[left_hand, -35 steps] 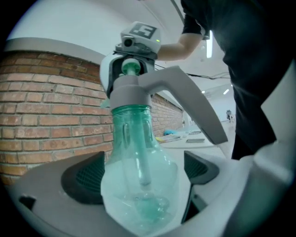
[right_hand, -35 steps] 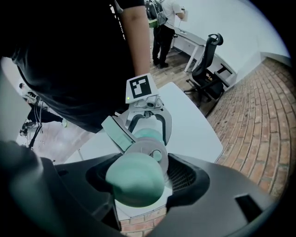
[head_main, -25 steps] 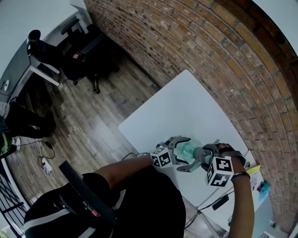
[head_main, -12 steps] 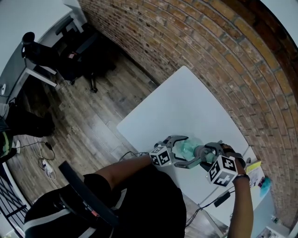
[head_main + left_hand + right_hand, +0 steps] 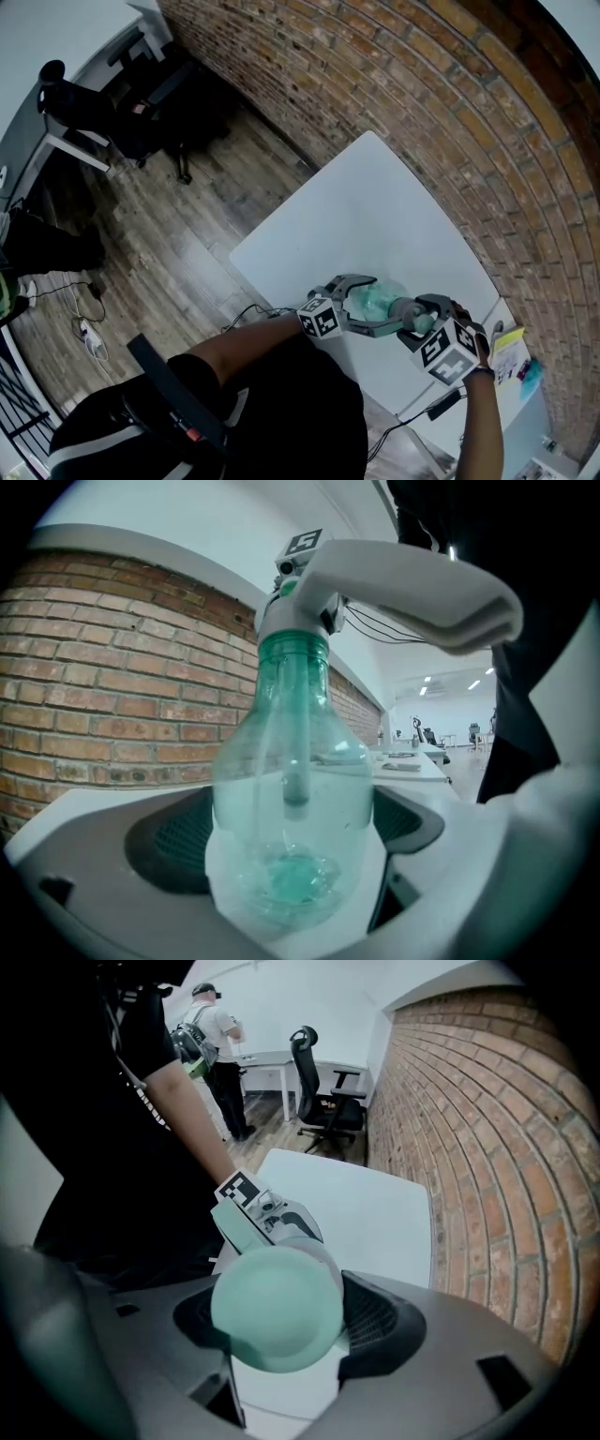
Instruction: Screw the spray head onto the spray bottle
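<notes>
A clear green spray bottle (image 5: pixel 380 299) lies level above the white table (image 5: pixel 366 216), close to its near edge. My left gripper (image 5: pixel 366 306) is shut on its body, which fills the left gripper view as the bottle (image 5: pixel 291 761). The white and green spray head (image 5: pixel 296 602) sits on the bottle's neck. My right gripper (image 5: pixel 419 317) is shut on that spray head (image 5: pixel 409 309). In the right gripper view the head's green end (image 5: pixel 277 1309) sits between the jaws, hiding the bottle, with the left gripper (image 5: pixel 267 1222) beyond.
A brick wall (image 5: pixel 450 122) runs along the table's far side. Yellow and blue items (image 5: pixel 514 354) and a black cable (image 5: pixel 441 407) lie at the table's right end. Office chairs and a desk (image 5: pixel 112 103) stand on the wooden floor, where a person (image 5: pixel 214 1030) stands.
The right gripper's marker cube has turned a little and dropped slightly while still on the spray head. The left gripper and bottle have stayed almost where they were.
</notes>
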A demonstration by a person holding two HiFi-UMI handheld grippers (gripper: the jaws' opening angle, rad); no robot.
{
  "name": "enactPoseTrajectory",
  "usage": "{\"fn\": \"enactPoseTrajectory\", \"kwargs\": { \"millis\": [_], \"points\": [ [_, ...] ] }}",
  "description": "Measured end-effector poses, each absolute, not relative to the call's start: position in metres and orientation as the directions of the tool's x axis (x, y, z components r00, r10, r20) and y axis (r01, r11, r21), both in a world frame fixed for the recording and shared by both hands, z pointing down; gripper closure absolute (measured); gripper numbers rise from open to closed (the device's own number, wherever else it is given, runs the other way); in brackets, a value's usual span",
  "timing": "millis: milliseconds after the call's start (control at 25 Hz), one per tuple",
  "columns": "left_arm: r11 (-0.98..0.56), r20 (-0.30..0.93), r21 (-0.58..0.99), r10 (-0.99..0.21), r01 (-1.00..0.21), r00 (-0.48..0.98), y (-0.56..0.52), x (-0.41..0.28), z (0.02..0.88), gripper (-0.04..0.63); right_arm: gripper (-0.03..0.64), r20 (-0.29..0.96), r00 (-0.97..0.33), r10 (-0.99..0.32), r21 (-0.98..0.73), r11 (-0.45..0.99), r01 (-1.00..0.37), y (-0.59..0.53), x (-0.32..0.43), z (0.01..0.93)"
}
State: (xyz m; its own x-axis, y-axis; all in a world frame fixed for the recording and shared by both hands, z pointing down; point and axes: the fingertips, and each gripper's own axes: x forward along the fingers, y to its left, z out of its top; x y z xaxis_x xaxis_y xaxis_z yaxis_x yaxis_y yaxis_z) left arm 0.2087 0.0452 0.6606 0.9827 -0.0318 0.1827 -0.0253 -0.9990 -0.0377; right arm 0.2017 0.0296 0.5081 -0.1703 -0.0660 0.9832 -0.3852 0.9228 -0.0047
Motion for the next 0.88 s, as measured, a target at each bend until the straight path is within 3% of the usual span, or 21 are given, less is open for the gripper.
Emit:
{"fn": "enactPoseTrajectory", "kwargs": {
  "millis": [480,720,880],
  "points": [
    [-0.997,0.140,-0.046,-0.068,-0.062,0.988,0.042,0.211,0.657,0.077,0.330,0.969,-0.202,-0.143,-0.066,0.638,-0.767,0.023,0.210,0.505],
    [-0.996,0.148,-0.044,-0.081,-0.075,0.986,0.043,0.211,0.655,0.077,0.330,0.961,-0.221,-0.166,-0.077,0.606,-0.792,0.023,0.209,0.504],
    [-0.995,0.166,-0.047,-0.091,-0.085,0.982,0.044,0.210,0.653,0.077,0.327,0.926,-0.299,-0.231,-0.066,0.682,-0.728,0.018,0.200,0.479]
  ]
}}
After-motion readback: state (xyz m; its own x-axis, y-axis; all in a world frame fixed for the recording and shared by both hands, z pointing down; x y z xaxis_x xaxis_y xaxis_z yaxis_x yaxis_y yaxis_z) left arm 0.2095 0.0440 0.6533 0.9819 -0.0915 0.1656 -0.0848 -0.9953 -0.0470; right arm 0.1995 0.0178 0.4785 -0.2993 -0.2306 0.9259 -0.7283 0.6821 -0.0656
